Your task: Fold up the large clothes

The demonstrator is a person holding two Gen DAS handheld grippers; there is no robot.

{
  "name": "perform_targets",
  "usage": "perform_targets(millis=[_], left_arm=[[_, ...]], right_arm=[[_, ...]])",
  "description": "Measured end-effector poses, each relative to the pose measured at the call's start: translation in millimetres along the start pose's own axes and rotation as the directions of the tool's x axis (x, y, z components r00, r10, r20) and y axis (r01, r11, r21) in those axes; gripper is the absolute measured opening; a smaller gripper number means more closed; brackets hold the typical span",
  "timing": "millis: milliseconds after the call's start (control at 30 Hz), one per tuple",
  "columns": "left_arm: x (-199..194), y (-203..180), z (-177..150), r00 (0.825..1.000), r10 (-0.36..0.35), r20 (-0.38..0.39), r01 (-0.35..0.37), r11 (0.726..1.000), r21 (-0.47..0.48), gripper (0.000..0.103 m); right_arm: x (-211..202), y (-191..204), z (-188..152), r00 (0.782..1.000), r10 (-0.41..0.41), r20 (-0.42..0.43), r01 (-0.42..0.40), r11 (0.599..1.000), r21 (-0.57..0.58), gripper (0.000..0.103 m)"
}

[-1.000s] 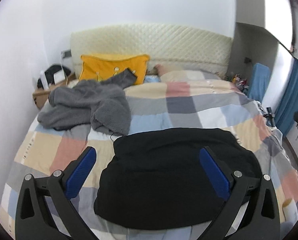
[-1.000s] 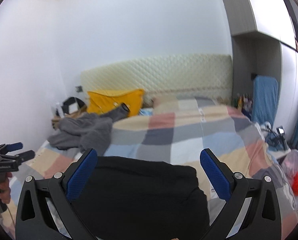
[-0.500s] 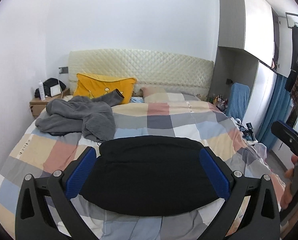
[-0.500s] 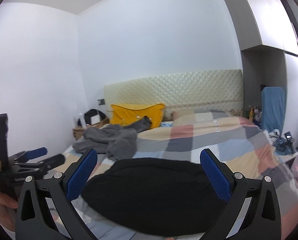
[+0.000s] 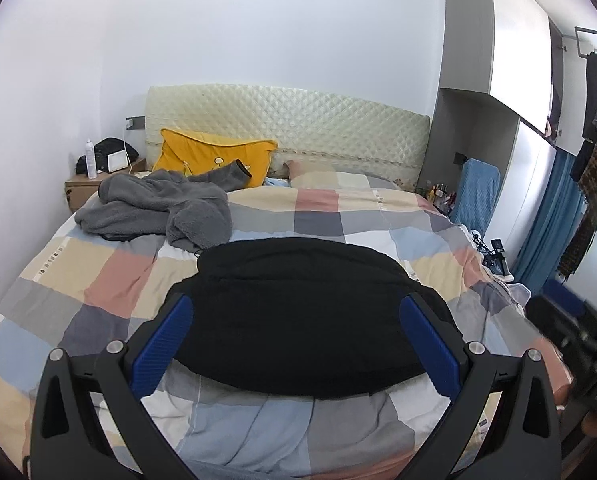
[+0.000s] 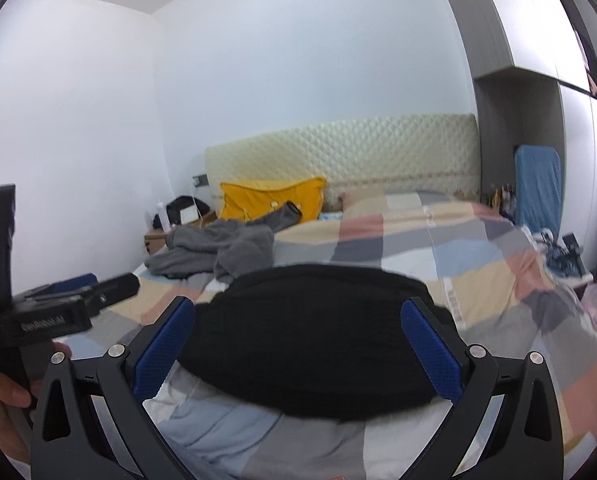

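A folded black garment (image 5: 302, 312) lies flat on the checked duvet (image 5: 110, 276) near the foot of the bed; it also shows in the right wrist view (image 6: 310, 336). My left gripper (image 5: 298, 344) is open and empty, held back above the near edge of the garment. My right gripper (image 6: 298, 344) is open and empty too, likewise off the cloth. The left gripper also appears from the side in the right wrist view (image 6: 98, 292). A crumpled grey fleece garment (image 5: 158, 208) lies at the far left of the bed.
A yellow pillow (image 5: 214, 156) leans on the quilted headboard (image 5: 298, 128). A nightstand (image 5: 86, 188) with a bottle and a bag stands at the far left. A blue chair (image 5: 478, 196), a wardrobe and blue curtains (image 5: 546, 232) are on the right.
Both grippers have pulled back and risen from the black garment, so more of the room shows. The garments have not moved.
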State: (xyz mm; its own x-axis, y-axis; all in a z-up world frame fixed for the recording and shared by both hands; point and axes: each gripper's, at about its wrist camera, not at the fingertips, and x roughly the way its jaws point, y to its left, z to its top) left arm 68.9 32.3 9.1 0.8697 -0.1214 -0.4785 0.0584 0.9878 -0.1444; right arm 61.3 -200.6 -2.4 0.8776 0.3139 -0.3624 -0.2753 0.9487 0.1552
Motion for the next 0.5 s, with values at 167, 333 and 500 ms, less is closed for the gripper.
perform_targets(millis=[167, 333, 500], left_arm=[[1, -3, -15, 0.999, 0.023, -0.027, -0.023, 1.0, 0.008, 0.103], [15, -4, -37, 0.995, 0.057, -0.083, -0.056, 0.998, 0.018, 0.103], [29, -4, -50, 0.991, 0.044, -0.127, -0.045, 0.999, -0.004, 0.103]], right_arm=[[5, -3, -19, 0.999, 0.018, -0.028, -0.017, 1.0, 0.015, 0.103], [9, -2, -37, 0.998, 0.002, -0.058, 0.0, 1.0, 0.023, 0.103], [15, -6, -47, 0.996, -0.021, -0.085, 0.022, 1.0, 0.012, 0.103]])
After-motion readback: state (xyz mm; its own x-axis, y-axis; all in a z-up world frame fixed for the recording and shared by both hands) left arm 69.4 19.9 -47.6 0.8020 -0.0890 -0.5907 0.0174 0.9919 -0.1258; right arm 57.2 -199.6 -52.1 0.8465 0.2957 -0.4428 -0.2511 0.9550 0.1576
